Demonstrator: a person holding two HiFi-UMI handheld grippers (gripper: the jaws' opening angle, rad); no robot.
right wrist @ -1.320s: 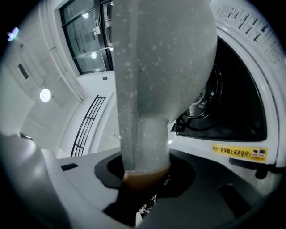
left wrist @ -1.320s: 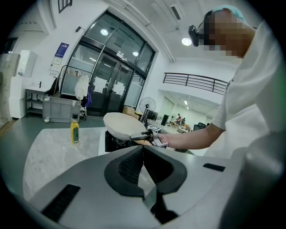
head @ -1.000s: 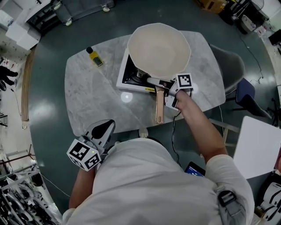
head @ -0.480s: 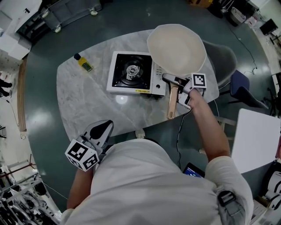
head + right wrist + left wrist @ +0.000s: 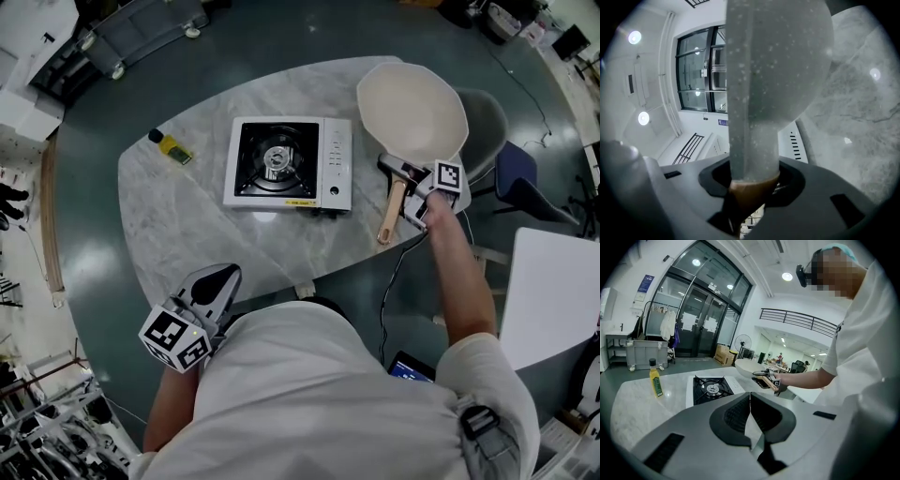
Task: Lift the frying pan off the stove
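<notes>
While the person stands at the near edge of the marble worktop [image 5: 187,225], the left gripper [image 5: 217,279] is held low by the body, its tip just at that edge; in the left gripper view its fingers [image 5: 736,416] are pressed together and nothing is between them; it points across the worktop toward the stove [image 5: 286,161]; the stove, white with a black burner top, lies flat near the middle of the worktop, and its burner is bare; to the right of it the right gripper [image 5: 409,195] reaches out from the person's stretched arm; its fingers are partly open and clamped on the wooden handle [image 5: 386,223], close to where the wood meets the pan's dark bracket; in the right gripper view the brown wood sits tight between the two pads, and the pale speckled underside of the frying pan [image 5: 778,61] fills the top of the picture; the frying pan [image 5: 412,108], cream inside, is well clear of the stove, over the far right end of the worktop, its rim reaching past the edge toward a grey chair [image 5: 487,127]; it looks raised above the marble; at the far left of the worktop a small yellow bottle [image 5: 172,147] with a dark cap stands apart from the stove
</notes>
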